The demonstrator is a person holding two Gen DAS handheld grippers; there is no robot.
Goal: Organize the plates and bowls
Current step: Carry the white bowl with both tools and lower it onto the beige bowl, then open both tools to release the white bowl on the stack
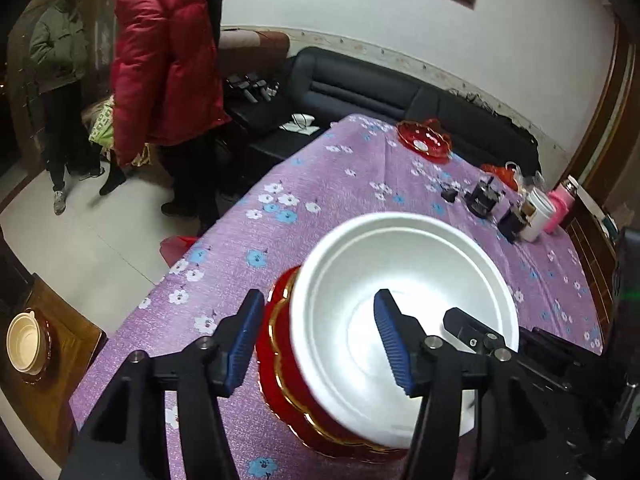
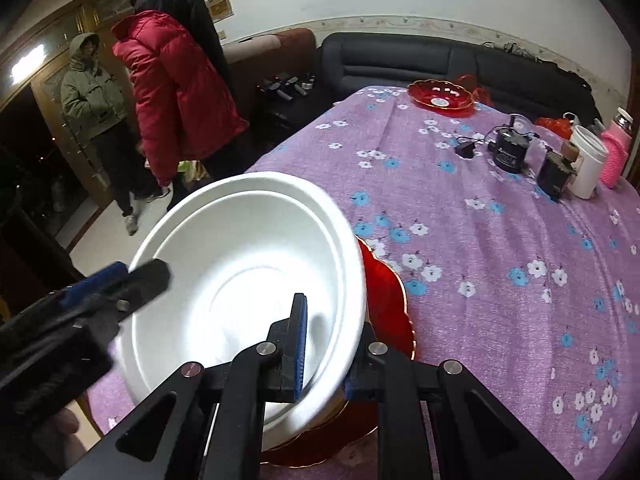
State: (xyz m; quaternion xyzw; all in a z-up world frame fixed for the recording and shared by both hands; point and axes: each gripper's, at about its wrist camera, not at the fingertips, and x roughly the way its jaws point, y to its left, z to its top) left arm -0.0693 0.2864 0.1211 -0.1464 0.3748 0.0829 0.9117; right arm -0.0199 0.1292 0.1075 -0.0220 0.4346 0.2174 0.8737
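The right gripper [image 2: 324, 364] was clamped on the rim of the white bowl [image 2: 248, 272], which sat tilted on the red gold-edged plate [image 2: 386, 300] near the table's [image 2: 500, 320] near edge. The left gripper [image 1: 316, 344] stood half open astride the bowl's opposite rim, its pads apparently clear. The stacking step looked nearly done; next, the bowl needed settling level and releasing. No writing was legible on anything.

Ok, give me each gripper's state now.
Left gripper: open, straddling the white bowl's rim, not gripping.
Right gripper: shut on the white bowl's rim.
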